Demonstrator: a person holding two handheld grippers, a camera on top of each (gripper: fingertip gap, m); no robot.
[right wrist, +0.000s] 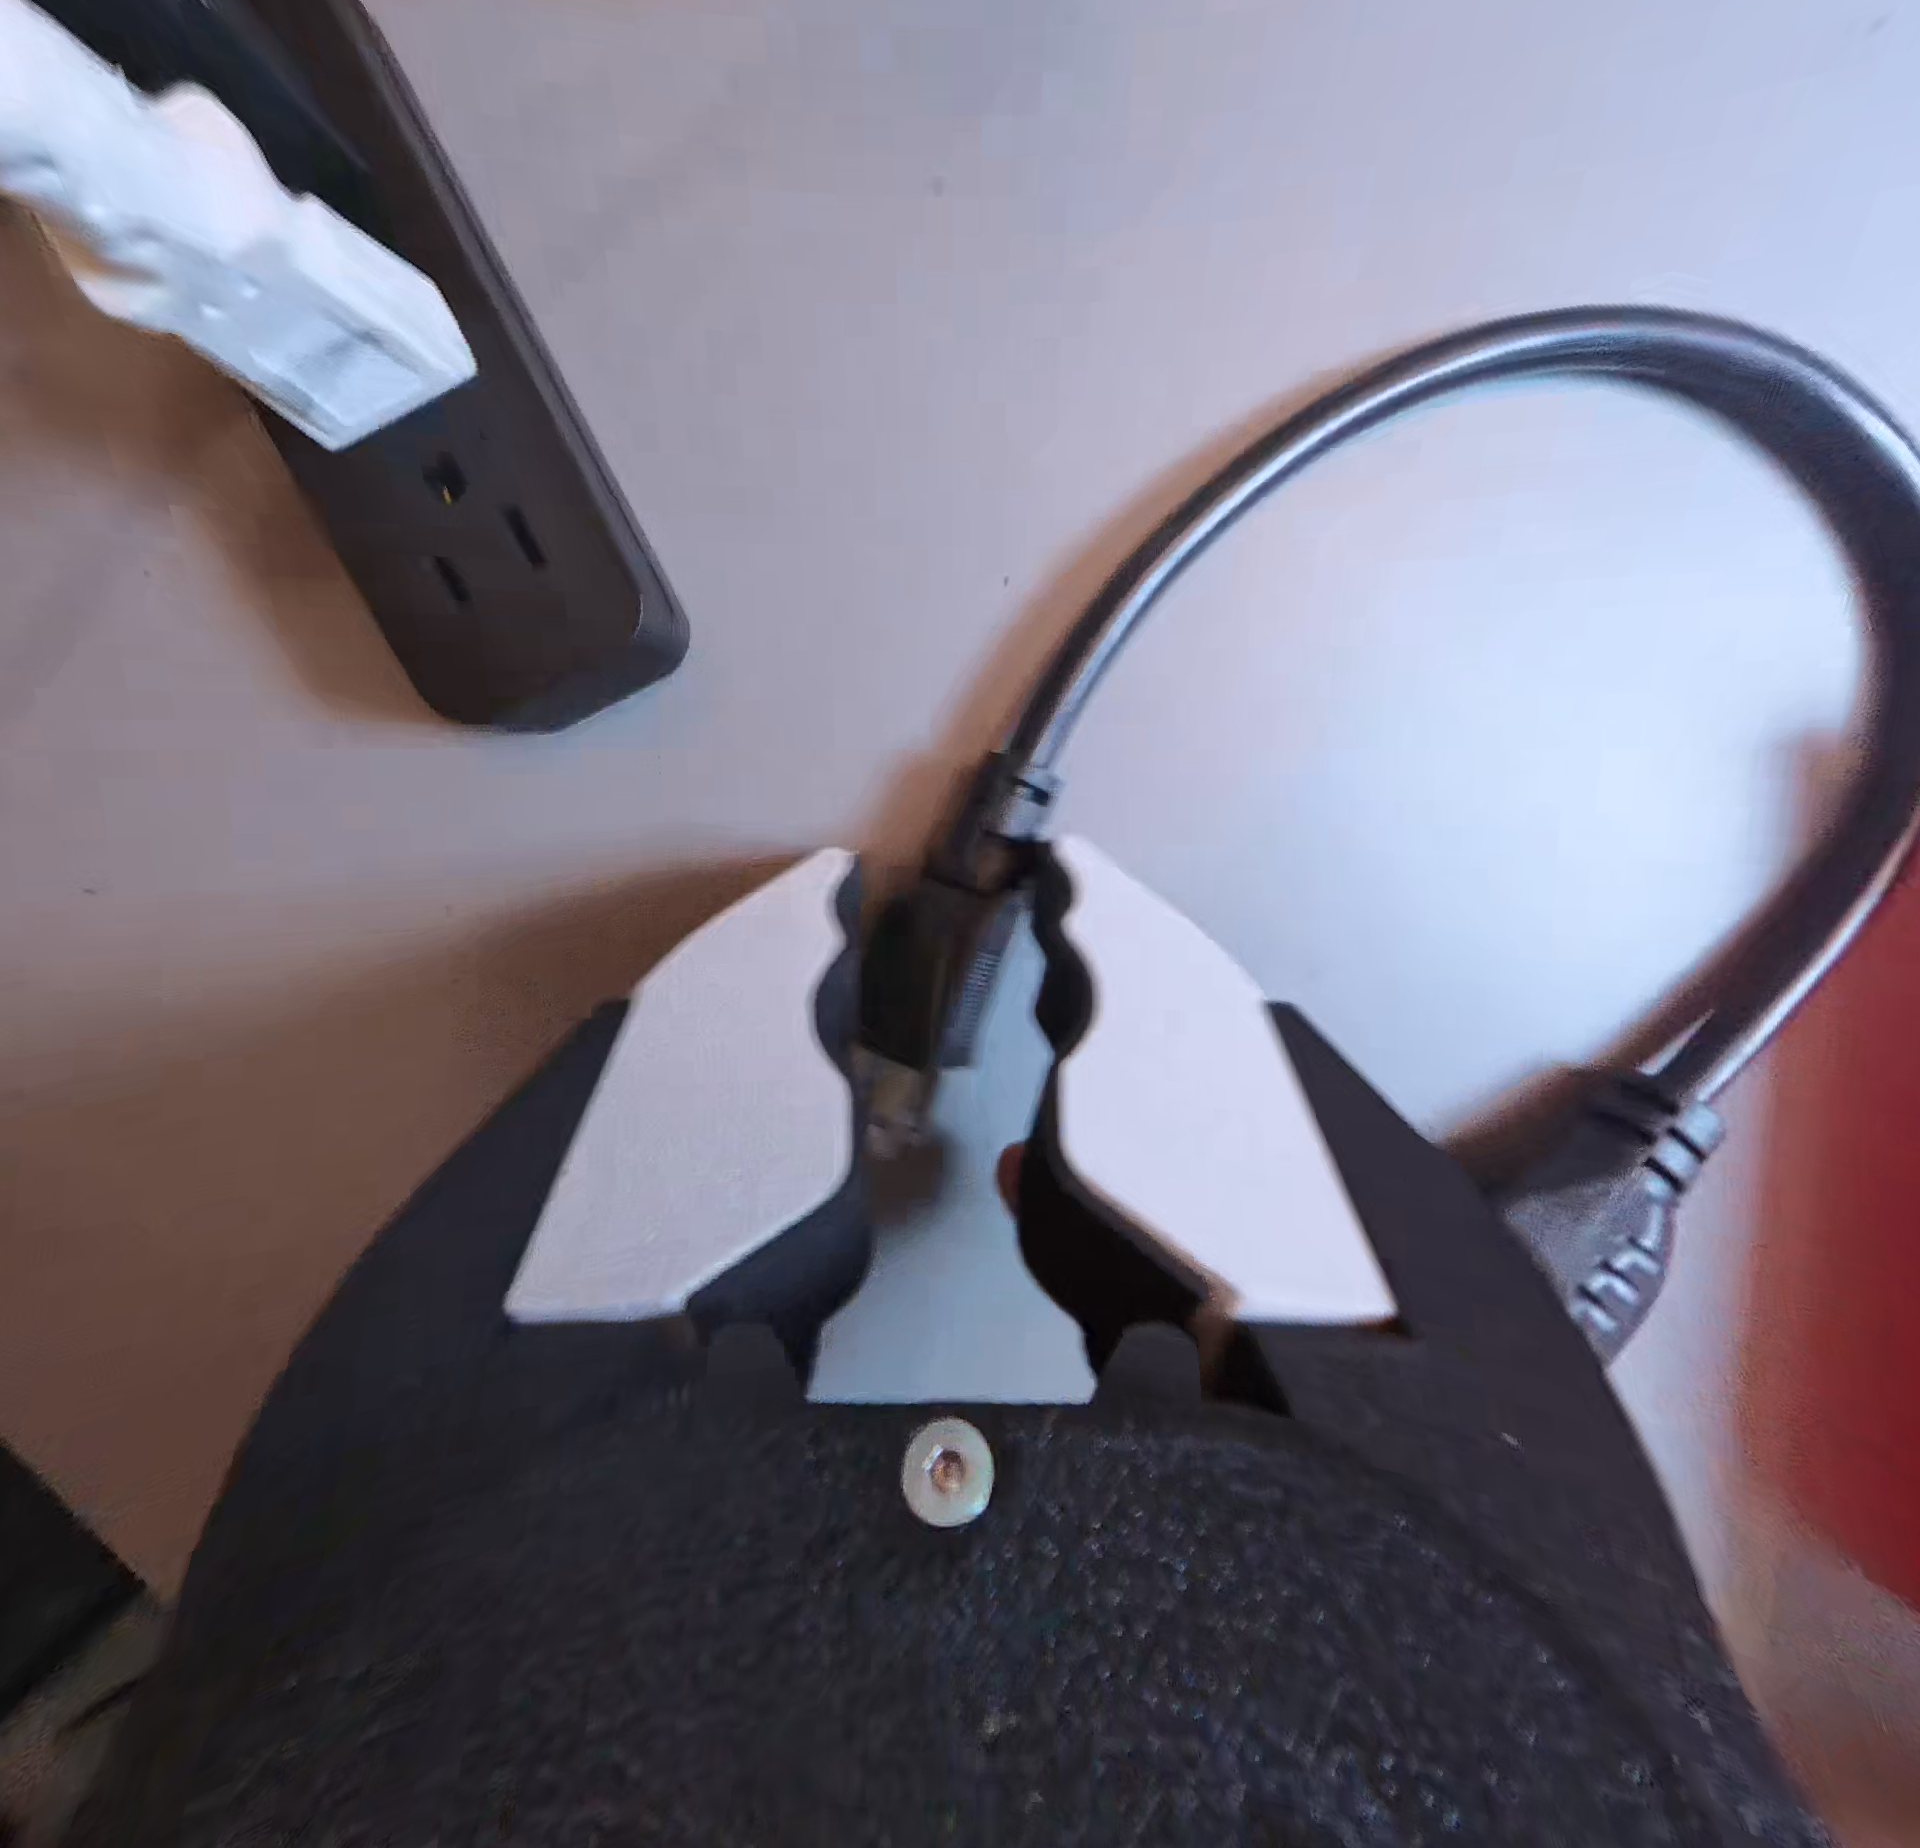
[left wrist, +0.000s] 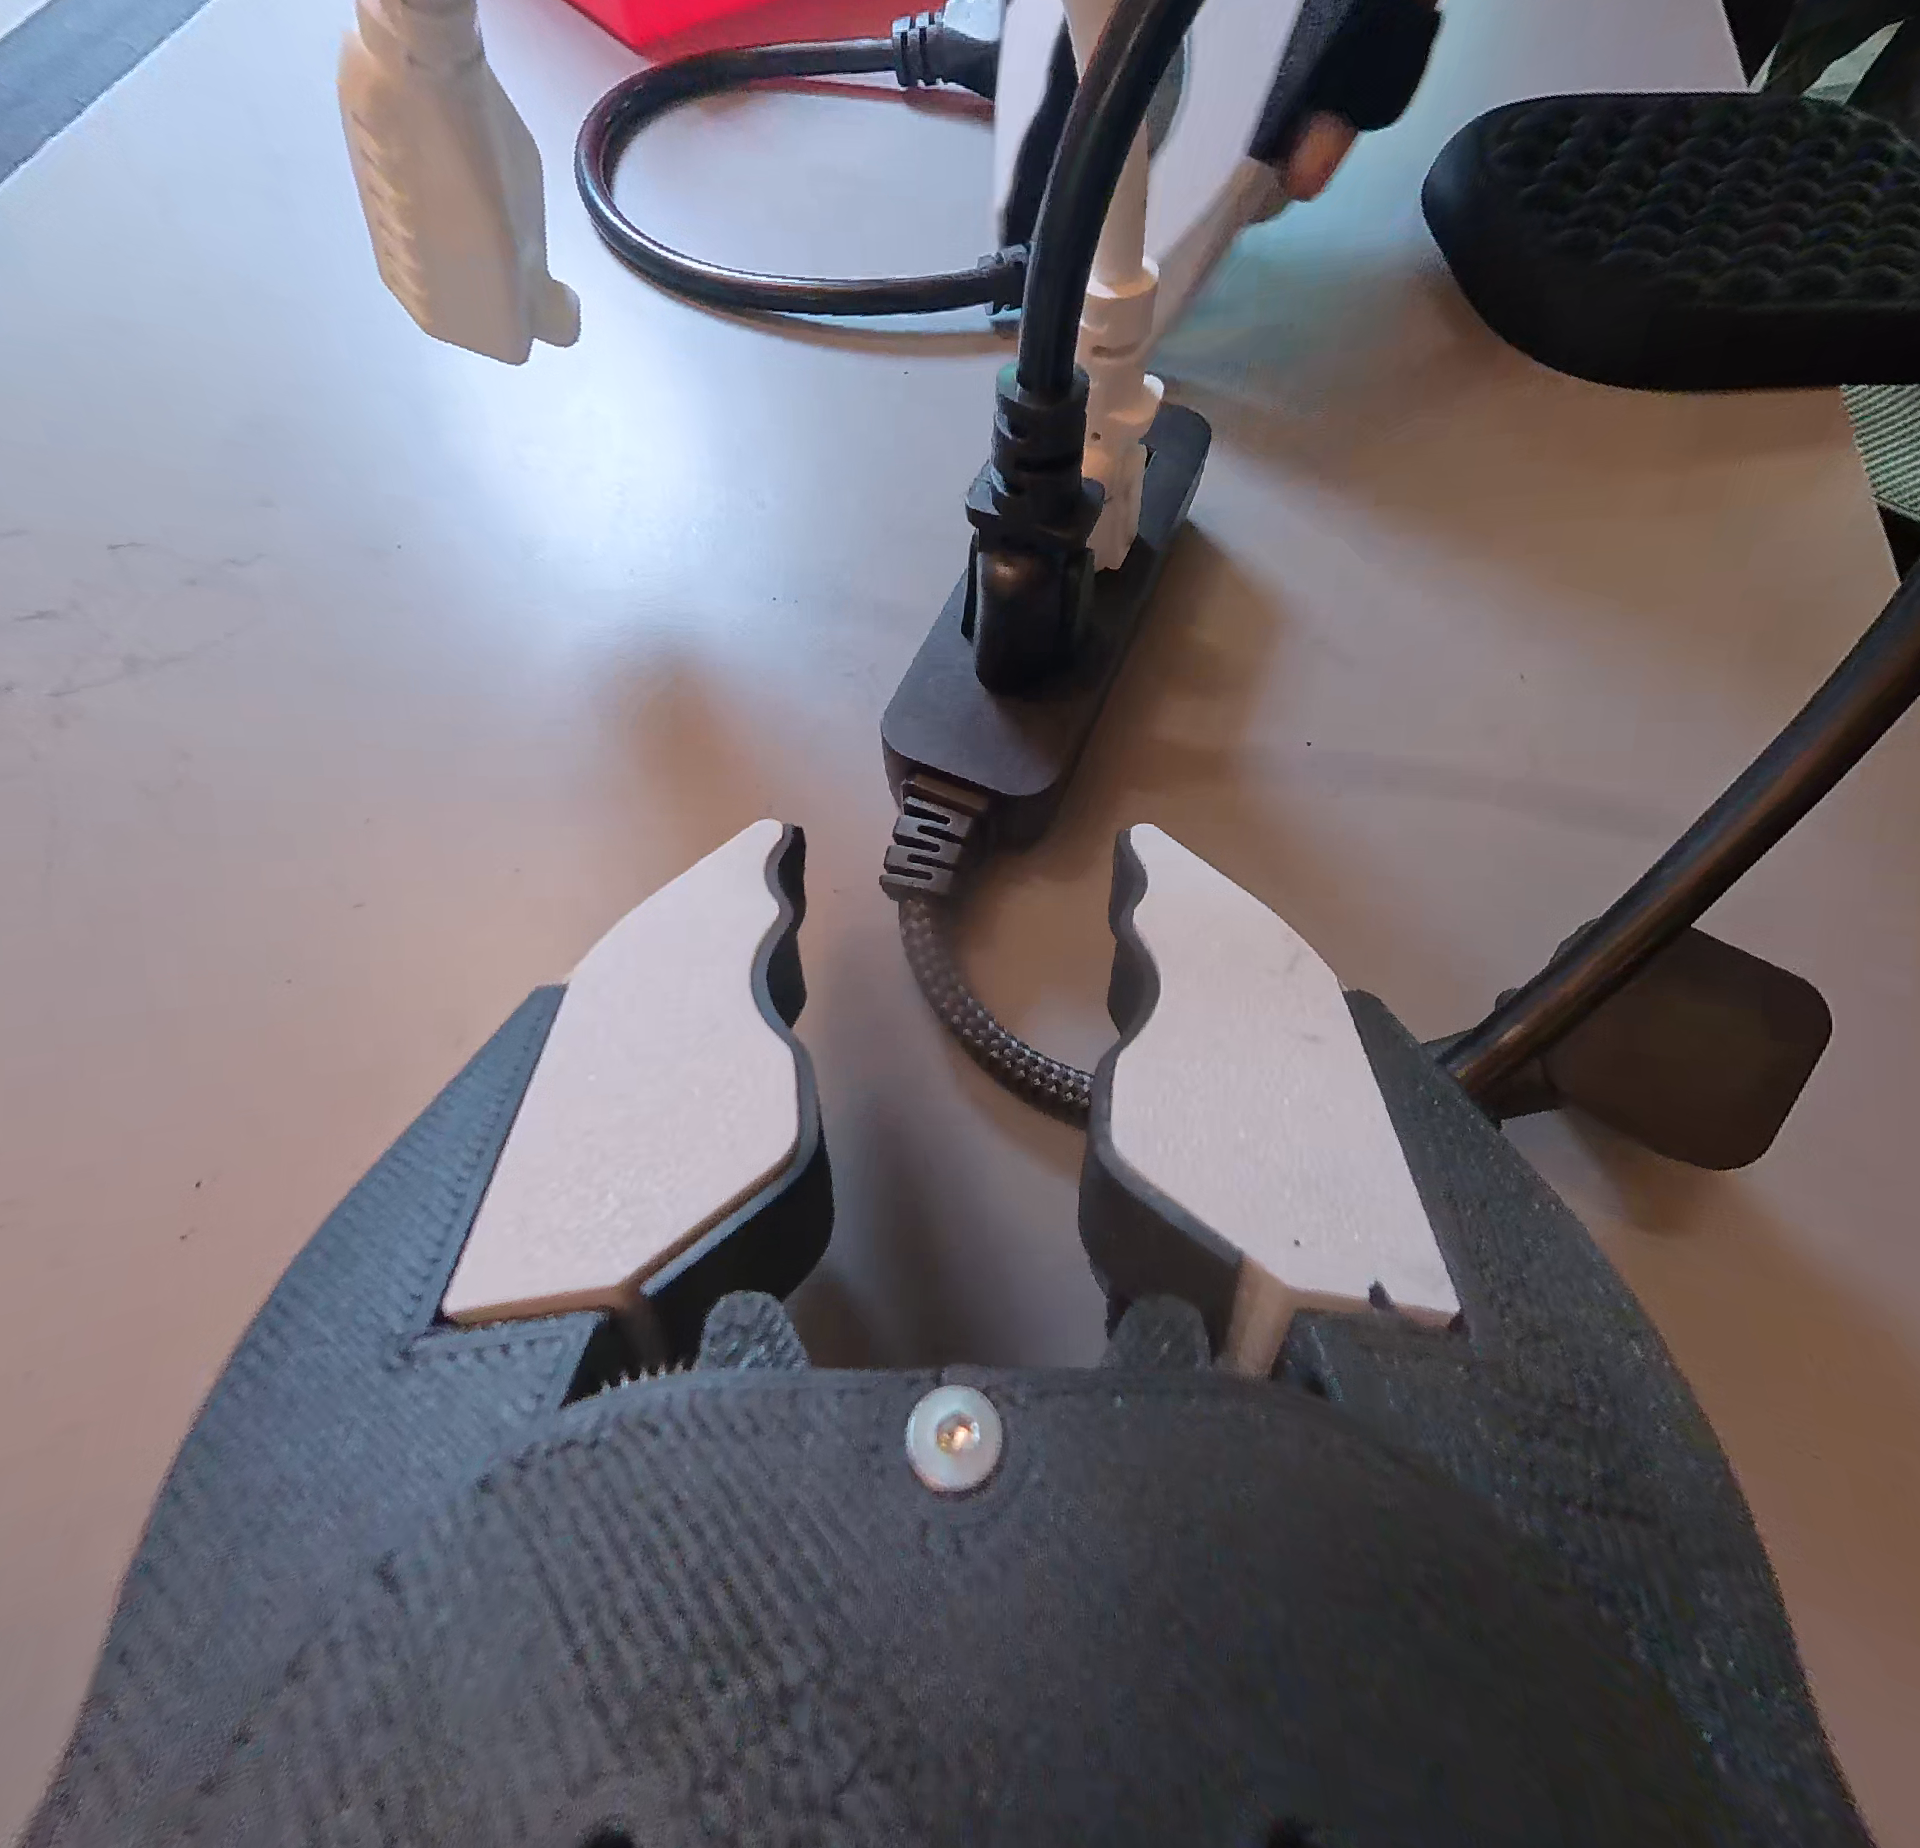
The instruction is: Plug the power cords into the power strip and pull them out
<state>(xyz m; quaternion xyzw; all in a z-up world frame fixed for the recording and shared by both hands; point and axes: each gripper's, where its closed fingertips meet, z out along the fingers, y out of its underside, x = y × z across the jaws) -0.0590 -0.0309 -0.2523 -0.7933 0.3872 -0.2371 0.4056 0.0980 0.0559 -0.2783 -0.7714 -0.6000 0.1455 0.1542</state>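
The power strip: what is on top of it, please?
On the power strip, a black plug and a white plug stand in its sockets. One socket at the end is free. The plugs cover the sockets under them, so their prongs cannot be seen.

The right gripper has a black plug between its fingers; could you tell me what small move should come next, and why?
Probably carry the black plug, held in the right gripper, over to the power strip. Its end outlet is free, beside the white plug.
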